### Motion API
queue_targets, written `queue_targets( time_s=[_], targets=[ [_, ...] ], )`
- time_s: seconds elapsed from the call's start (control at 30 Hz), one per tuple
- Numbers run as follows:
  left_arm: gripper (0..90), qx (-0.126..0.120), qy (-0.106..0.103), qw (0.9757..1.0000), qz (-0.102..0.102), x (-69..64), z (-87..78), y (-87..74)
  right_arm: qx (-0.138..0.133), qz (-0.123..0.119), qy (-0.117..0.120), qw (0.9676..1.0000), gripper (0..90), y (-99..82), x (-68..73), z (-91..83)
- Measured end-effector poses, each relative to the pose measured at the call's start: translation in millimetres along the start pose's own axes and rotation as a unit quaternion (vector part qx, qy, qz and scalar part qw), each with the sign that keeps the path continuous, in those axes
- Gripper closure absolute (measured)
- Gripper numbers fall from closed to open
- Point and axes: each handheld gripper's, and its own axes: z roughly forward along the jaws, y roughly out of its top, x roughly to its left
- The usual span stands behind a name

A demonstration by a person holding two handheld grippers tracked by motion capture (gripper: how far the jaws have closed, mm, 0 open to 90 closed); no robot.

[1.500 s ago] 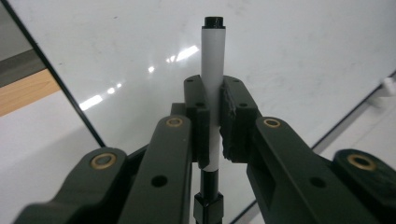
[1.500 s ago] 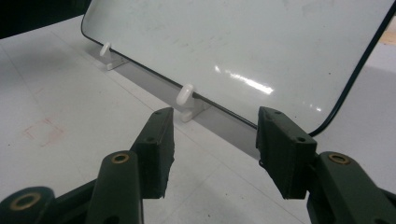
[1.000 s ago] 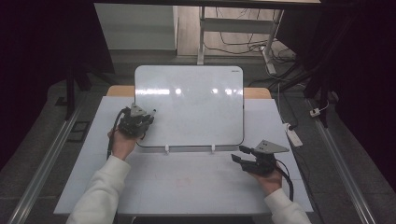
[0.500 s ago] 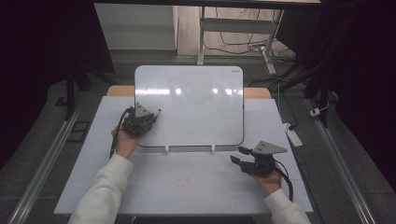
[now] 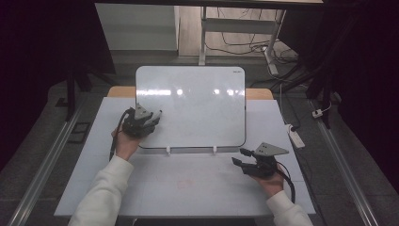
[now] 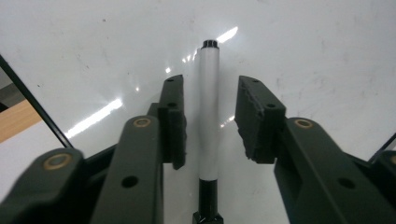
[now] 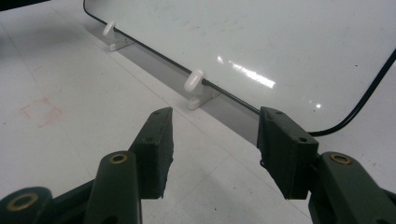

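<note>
A white whiteboard (image 5: 197,101) leans upright at the middle of the table, held by two small white feet (image 5: 168,150). My left gripper (image 5: 151,117) is at the board's lower left edge. In the left gripper view, my left gripper (image 6: 208,88) stands open around a white marker (image 6: 208,121) with black ends that lies against the whiteboard (image 6: 308,42); the left pad (image 6: 173,121) is close to it, and the right pad stands apart. My right gripper (image 5: 241,157) is open and holds nothing, low over the table in front of the board's lower right corner. In its own view, my right gripper (image 7: 212,144) faces a white foot (image 7: 195,86).
The white table (image 5: 197,197) has a faint red mark (image 5: 187,181) near its middle front, also visible as a red mark (image 7: 42,109) in the right gripper view. A power strip (image 5: 295,136) lies off the table's right edge. Table legs and cables stand behind.
My left gripper has edged slightly right onto the board. The right gripper has barely moved.
</note>
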Motion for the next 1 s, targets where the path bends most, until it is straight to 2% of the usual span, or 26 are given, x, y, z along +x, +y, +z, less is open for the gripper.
queue_targets(
  time_s=[0.23,0.4,0.53,0.67,0.83,1.0],
  targets=[
    [51.5,-0.018,-0.003,0.9998,-0.012,3.1,-9.9,-0.7,-0.001,0.001,-0.002,1.0000,45.9,-0.2,-0.7,-0.7],
    [44.5,-0.027,-0.010,0.9994,-0.021,5.0,-22.7,-3.8,-0.002,0.000,-0.003,1.0000,45.7,-0.4,-1.6,-1.4],
    [40.8,-0.036,-0.033,0.9982,-0.034,5.2,-35.6,-10.0,-0.003,-0.003,-0.005,1.0000,45.2,-0.7,-3.2,-2.3],
    [38.1,-0.035,-0.059,0.9969,-0.038,2.3,-47.4,-18.3,-0.009,-0.006,-0.010,0.9999,44.6,-0.6,-5.7,-4.9],
    [35.5,-0.035,-0.093,0.9940,-0.045,-6.7,-60.6,-31.1,-0.015,-0.005,-0.012,0.9998,43.3,-1.2,-10.3,-9.4],
    [33.6,-0.023,-0.114,0.9921,-0.047,-18.1,-71.2,-52.6,-0.012,-0.011,-0.020,0.9997,40.9,-5.4,-14.5,-16.1]
  ],
)
